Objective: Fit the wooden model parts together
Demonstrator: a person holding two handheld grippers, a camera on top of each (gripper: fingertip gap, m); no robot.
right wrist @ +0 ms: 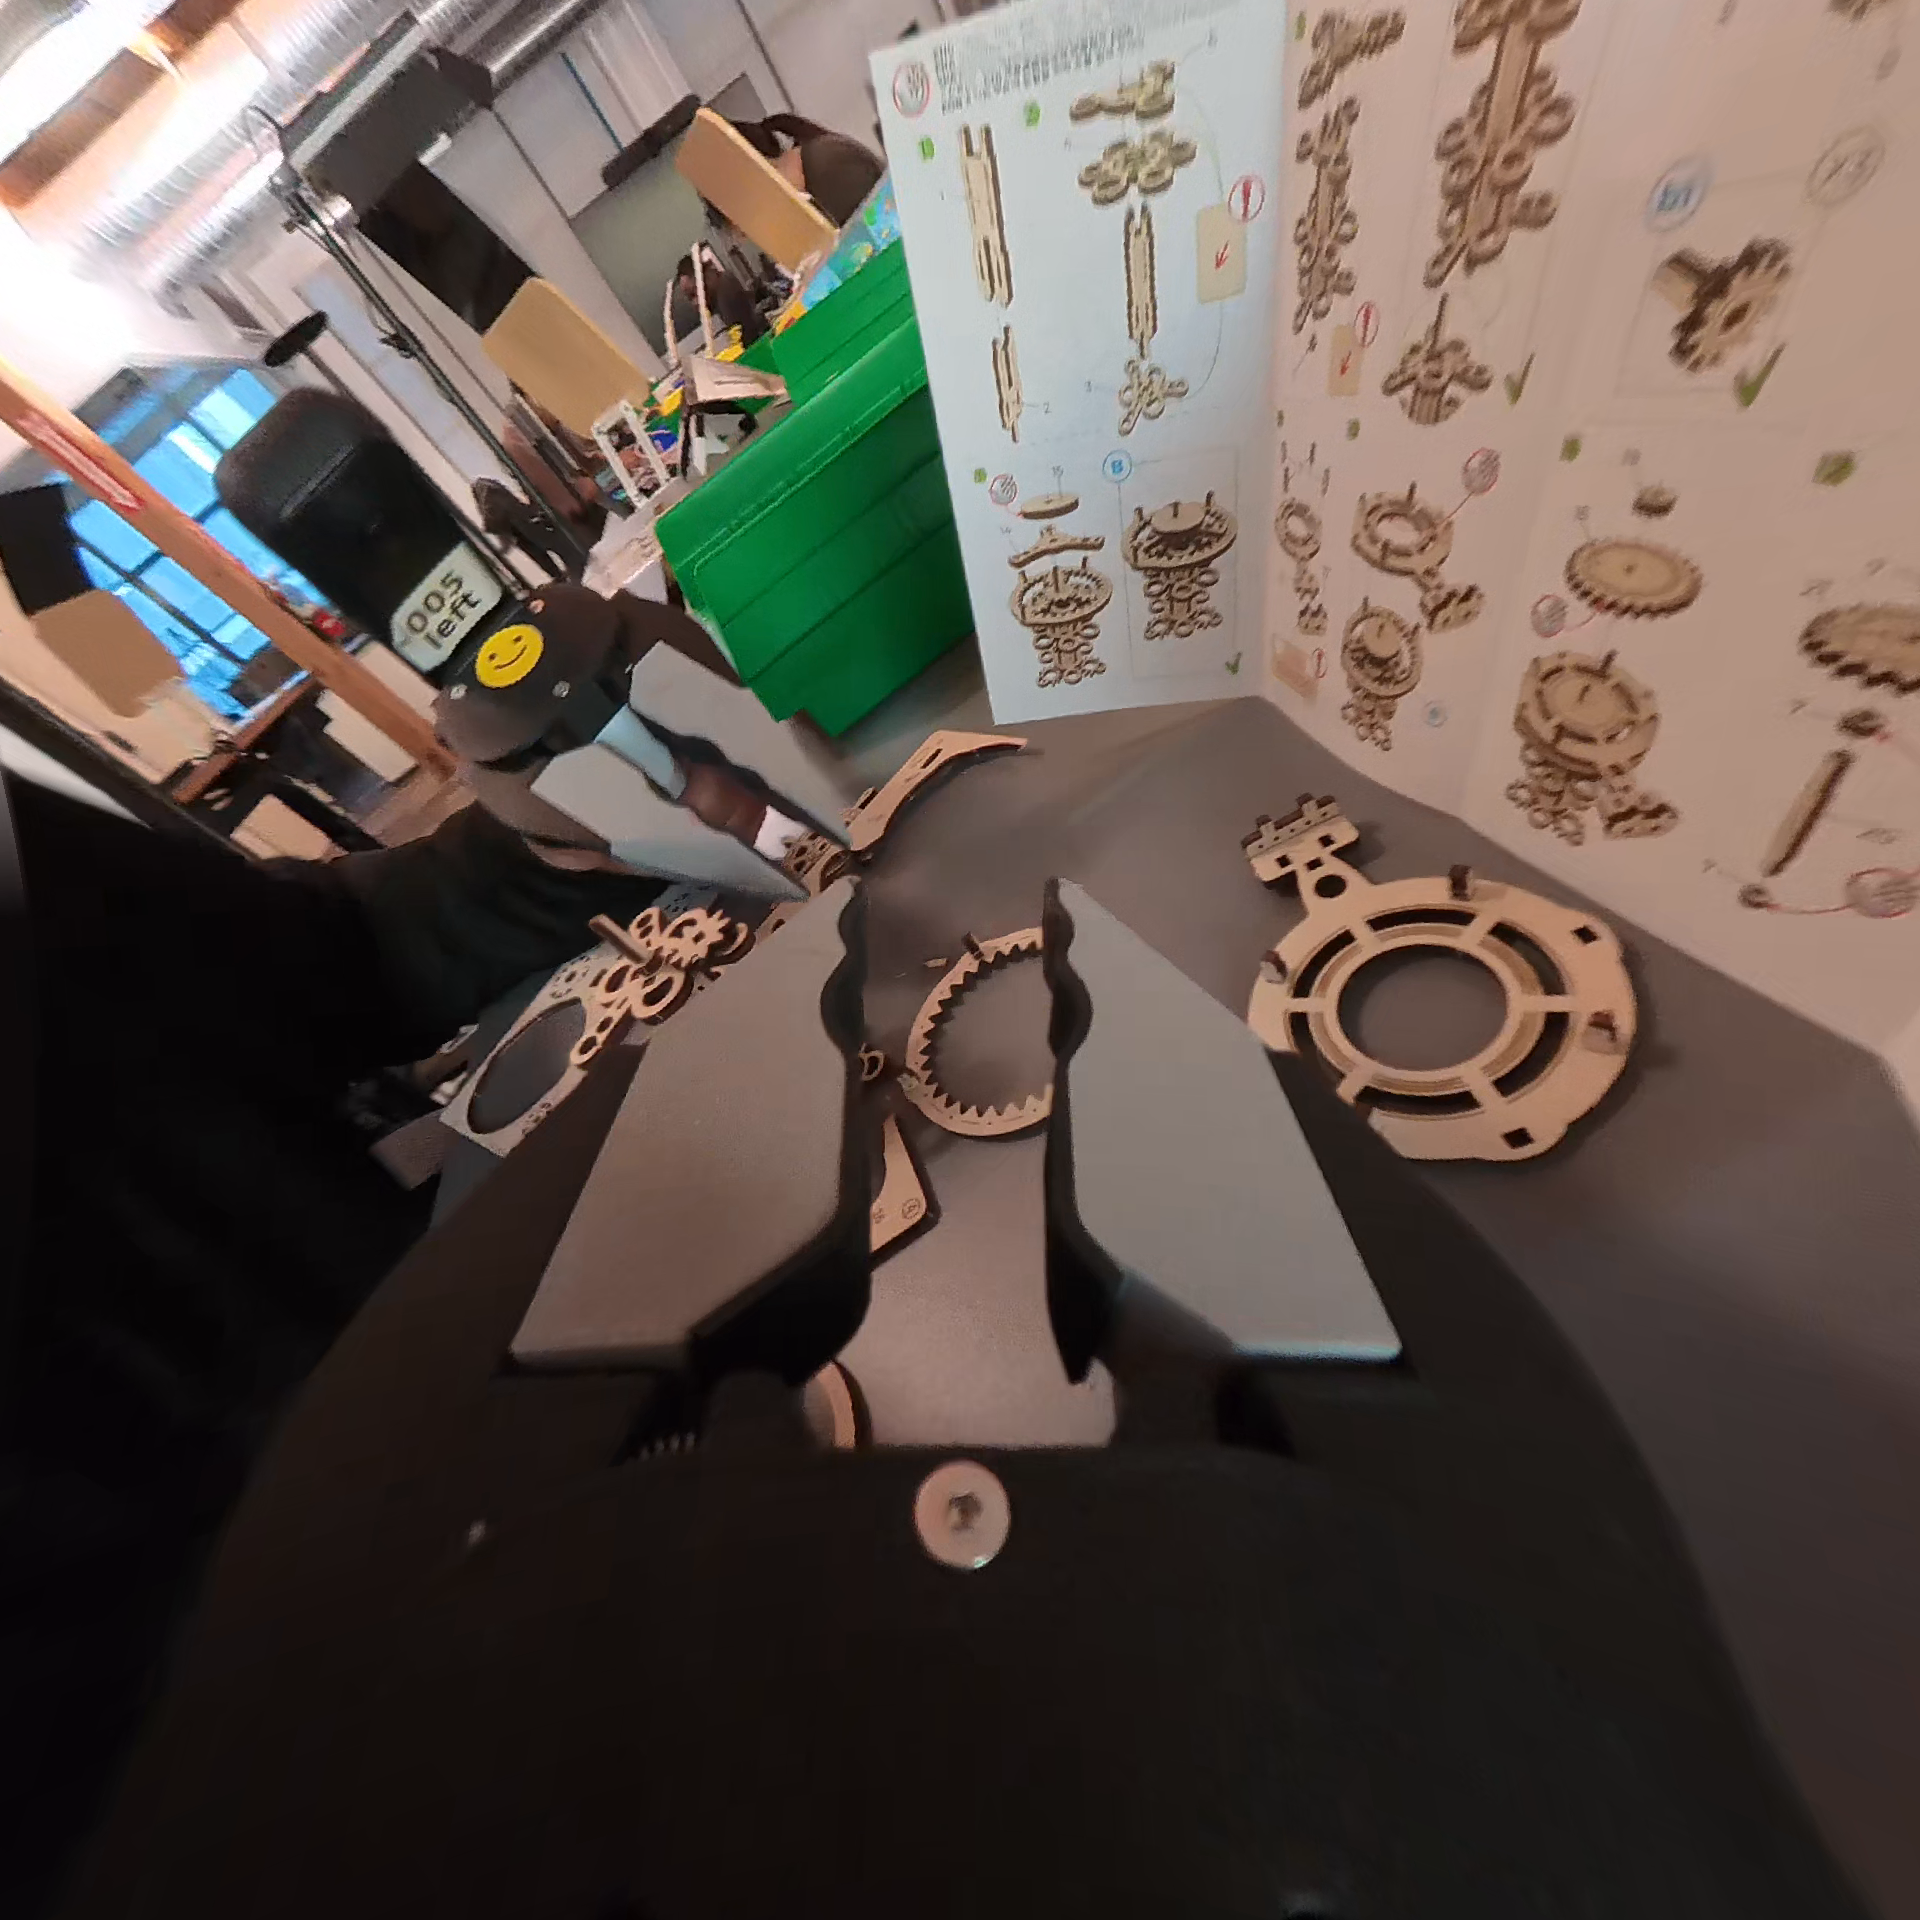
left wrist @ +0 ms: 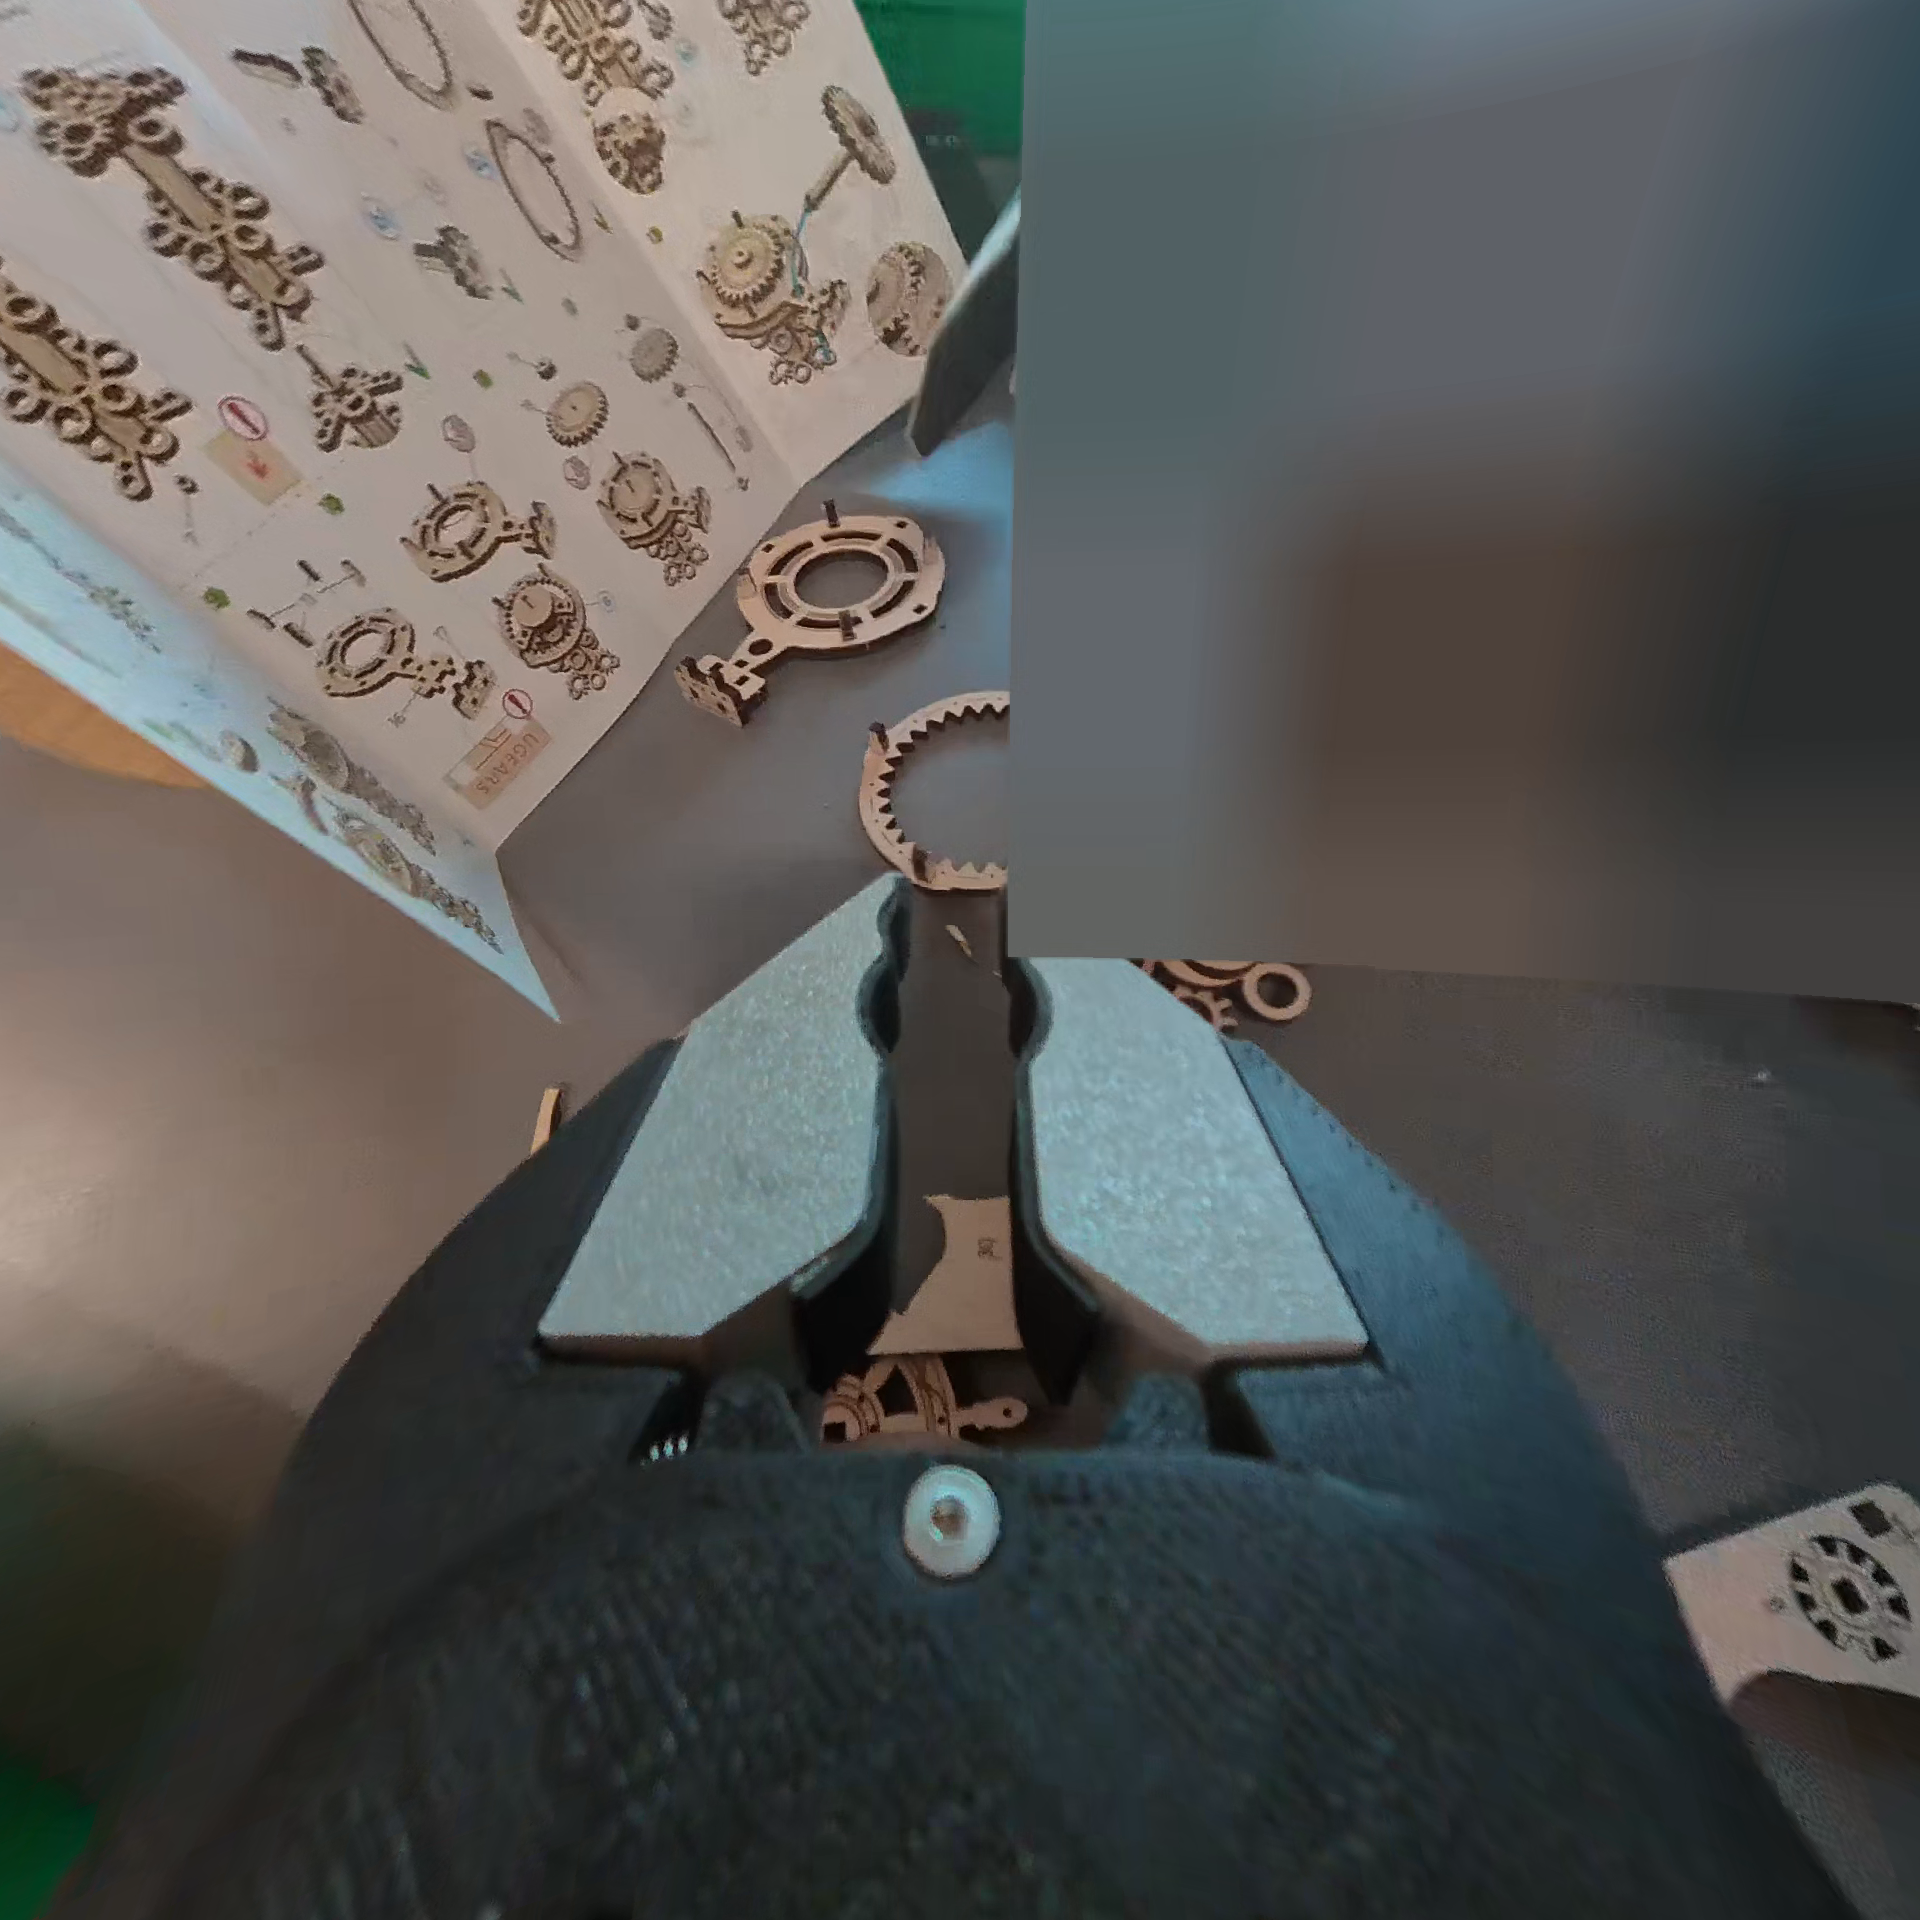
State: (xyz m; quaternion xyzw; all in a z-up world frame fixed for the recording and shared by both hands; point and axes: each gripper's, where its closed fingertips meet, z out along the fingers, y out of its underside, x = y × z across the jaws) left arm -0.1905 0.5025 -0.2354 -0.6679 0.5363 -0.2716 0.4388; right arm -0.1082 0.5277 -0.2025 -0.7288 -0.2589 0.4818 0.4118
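1. Left hand-held gripper (left wrist: 951,940): jaws parted with a narrow gap, nothing between the fingertips; it hovers over the dark grey tabletop (left wrist: 312,1039). A flat wooden offcut (left wrist: 966,1288) shows on the tabletop through the gap near the finger bases.
2. Right hand-held gripper (right wrist: 956,914): released, jaws apart, empty, above the tabletop.
3. Toothed wooden ring (right wrist: 982,1049) (internal gear) lies flat on the tabletop directly beyond and between the right fingers, not touched by them. In the left wrist view the same ring (left wrist: 914,790) lies just ahead of the left fingertips, partly cut off by a blurred patch.
4. Round wooden frame with stem (right wrist: 1444,997) lies flat to the right of the ring, well apart from both grippers; small dark pegs stand up from its rim.
5. Cut-out wooden sheet (right wrist: 551,1060) and a small scrollwork assembly (right wrist: 665,956) lie left of the right fingers.
6. Folded instruction sheet (right wrist: 1081,364) stands upright along the far edge of the tabletop.
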